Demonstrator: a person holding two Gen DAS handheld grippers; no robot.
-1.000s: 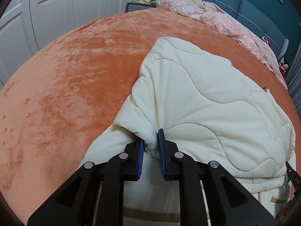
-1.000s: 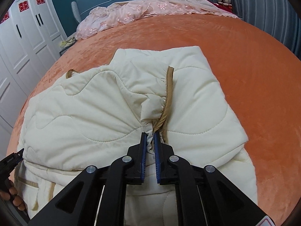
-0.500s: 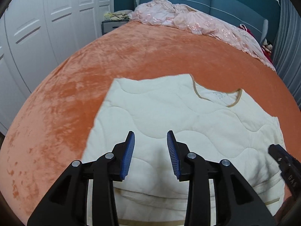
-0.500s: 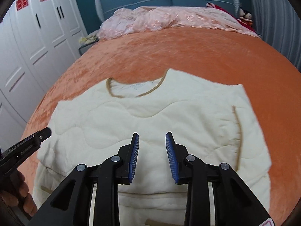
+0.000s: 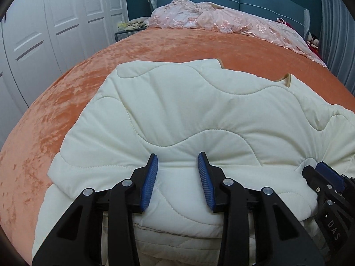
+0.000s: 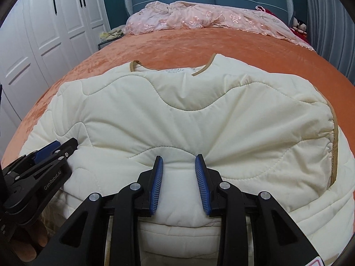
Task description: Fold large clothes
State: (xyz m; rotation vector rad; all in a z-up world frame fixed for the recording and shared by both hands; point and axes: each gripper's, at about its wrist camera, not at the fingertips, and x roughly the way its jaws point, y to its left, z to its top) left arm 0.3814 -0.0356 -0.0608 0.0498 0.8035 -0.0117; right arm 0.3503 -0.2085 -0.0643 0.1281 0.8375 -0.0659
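Both claws are pressing wide-jawed into the near fold of the quilted jacket, holding nothing.

The left claw [image 5: 177,161] and the right claw [image 6: 178,163] are standing side by side, jaws spread and blue pads resting on the puffy edge where the cream jacket [image 6: 188,115] is doubled over itself. The jacket is lying towards the near edge of the bed [image 6: 221,44], its tan-trimmed collar [image 6: 204,67] pointing at the headboard end, where a pink lace coverlet [image 6: 210,17] is heaped. To my eye the fold is set but springy: whoever is working would do well to gather the full thickness of both layers at matching spots before closing, then lift evenly, since padded fabric is likely to slip free or skew if one side grabs only the top layer.
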